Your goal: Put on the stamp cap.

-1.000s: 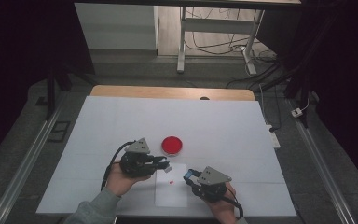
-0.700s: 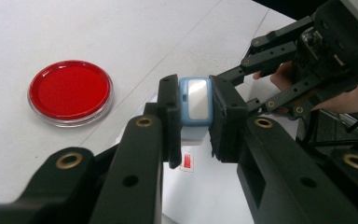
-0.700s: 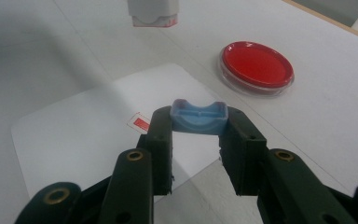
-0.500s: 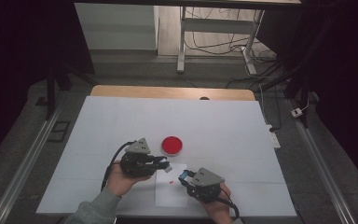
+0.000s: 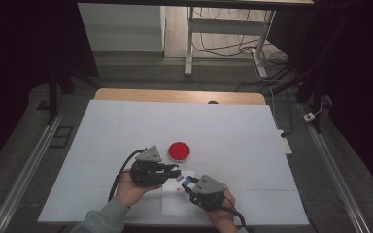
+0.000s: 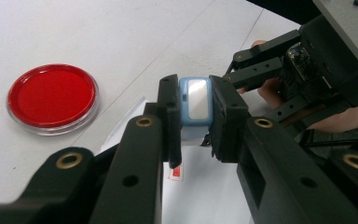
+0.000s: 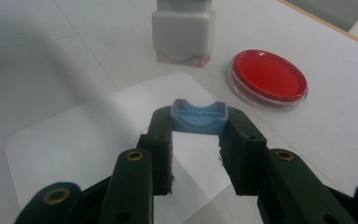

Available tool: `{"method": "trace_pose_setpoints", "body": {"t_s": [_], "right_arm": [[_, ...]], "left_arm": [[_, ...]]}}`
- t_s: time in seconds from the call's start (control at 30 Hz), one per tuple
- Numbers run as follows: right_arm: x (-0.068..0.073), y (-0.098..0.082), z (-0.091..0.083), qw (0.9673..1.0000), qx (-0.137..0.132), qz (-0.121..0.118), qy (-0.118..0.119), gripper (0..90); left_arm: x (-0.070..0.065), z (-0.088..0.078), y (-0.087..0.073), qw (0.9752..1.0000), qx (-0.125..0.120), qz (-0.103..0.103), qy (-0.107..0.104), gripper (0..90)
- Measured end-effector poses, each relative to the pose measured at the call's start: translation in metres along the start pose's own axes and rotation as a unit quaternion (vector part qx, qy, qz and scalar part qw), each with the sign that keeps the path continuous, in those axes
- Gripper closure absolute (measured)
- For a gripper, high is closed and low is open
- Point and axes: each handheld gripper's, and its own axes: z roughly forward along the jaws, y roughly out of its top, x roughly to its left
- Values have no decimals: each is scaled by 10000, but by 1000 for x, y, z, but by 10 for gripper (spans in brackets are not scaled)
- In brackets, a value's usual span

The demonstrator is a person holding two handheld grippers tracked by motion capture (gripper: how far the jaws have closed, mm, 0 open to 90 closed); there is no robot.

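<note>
My left gripper [image 6: 196, 93] is shut on a small stamp [image 6: 195, 105] with a pale blue frame and a white body, held just above a white paper sheet [image 6: 200, 186]. That stamp [image 7: 182, 32] hangs with its red-edged face down in the right gripper view. My right gripper [image 7: 198, 128] is shut on a light blue cap [image 7: 198, 114] over the same sheet [image 7: 88, 140]. In the high view the left gripper [image 5: 177, 171] and the right gripper [image 5: 187, 182] point at each other, tips close together. A small red print [image 6: 176, 172] marks the paper.
A round red dish [image 5: 179, 151] in a clear rim lies on the white table [image 5: 233, 131] just beyond the grippers, and also appears as the dish [image 6: 51, 98] and the dish [image 7: 268, 77]. A hand holds each gripper from the near edge.
The right gripper has edged a little to the left, nearer the left gripper. The left gripper has kept still.
</note>
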Motion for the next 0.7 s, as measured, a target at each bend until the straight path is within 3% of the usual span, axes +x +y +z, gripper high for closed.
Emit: {"method": "trace_pose_setpoints", "body": {"t_s": [0.7], "right_arm": [[5, 4, 2, 9996, -80, -10, -284, 649]], "left_arm": [[-2, 10, -2, 9997, -180, -175, 57, 759]]}}
